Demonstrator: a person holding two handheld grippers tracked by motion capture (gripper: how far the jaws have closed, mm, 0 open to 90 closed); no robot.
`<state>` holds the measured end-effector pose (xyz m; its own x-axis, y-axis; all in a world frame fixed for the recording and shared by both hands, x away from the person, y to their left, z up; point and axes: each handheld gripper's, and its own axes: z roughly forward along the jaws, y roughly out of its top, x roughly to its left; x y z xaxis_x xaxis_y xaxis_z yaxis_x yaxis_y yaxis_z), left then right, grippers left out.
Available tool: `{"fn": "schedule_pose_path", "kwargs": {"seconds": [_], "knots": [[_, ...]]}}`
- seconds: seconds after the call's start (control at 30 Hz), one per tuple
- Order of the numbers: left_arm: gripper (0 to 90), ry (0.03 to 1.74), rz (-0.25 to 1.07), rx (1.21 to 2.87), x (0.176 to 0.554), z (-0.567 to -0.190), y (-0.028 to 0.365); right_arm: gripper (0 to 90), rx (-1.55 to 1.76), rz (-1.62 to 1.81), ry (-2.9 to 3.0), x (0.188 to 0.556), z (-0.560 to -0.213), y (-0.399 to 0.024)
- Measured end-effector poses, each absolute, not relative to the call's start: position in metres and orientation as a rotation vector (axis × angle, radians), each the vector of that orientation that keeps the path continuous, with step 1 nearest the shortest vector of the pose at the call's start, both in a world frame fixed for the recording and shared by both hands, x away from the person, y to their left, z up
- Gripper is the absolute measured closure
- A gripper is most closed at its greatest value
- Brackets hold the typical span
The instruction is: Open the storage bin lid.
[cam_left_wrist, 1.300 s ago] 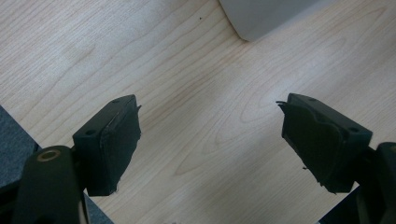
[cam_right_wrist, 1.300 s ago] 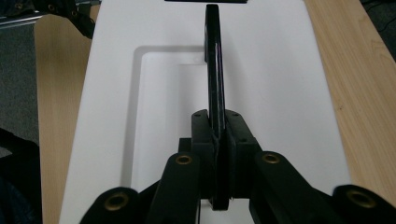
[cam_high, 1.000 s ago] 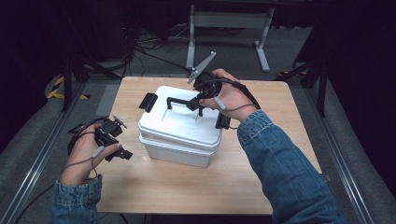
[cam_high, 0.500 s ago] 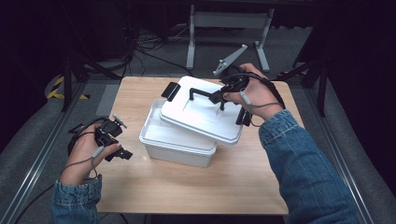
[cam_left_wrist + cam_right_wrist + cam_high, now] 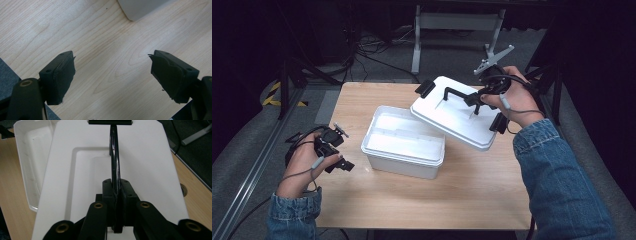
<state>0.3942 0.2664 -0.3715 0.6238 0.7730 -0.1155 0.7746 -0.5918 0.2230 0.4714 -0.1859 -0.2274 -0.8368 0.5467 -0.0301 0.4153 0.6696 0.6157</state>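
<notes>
A white plastic box stands open in the middle of the wooden table. Its white lid hangs tilted in the air to the right of the box, carried by its black handle. My right gripper is shut on that handle, and the lid spreads out below the jaws with the open box beyond it at the left. My left gripper rests open near the table's left edge, its pads wide apart over bare wood, a corner of the box ahead.
A metal stand and cables sit on the dark floor behind the table. A rail runs along the floor at the left. Bare tabletop lies in front of the box and at the right.
The right gripper has lifted the lid off the box and carried it to the right and slightly up, uncovering the box. The left hand has stayed where it was.
</notes>
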Motion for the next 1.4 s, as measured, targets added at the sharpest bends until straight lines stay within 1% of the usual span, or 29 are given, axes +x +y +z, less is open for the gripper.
{"fn": "schedule_pose_path", "kwargs": {"seconds": [0.43,0.8,1.07,1.4], "knots": [[20.2,1.253,-0.016,2.603,0.395,-0.373,0.266,84.7,0.917,0.894,2.608,0.480,-0.230,-0.223],[20.2,1.267,-0.017,2.594,0.395,-0.373,0.266,84.7,1.031,0.857,2.563,0.488,-0.249,-0.252],[19.7,1.270,-0.014,2.593,0.395,-0.373,0.266,84.7,1.125,0.833,2.550,0.493,-0.274,-0.270],[19.5,1.282,-0.015,2.586,0.396,-0.374,0.267,84.7,1.211,0.829,2.570,0.497,-0.321,-0.283]]}}
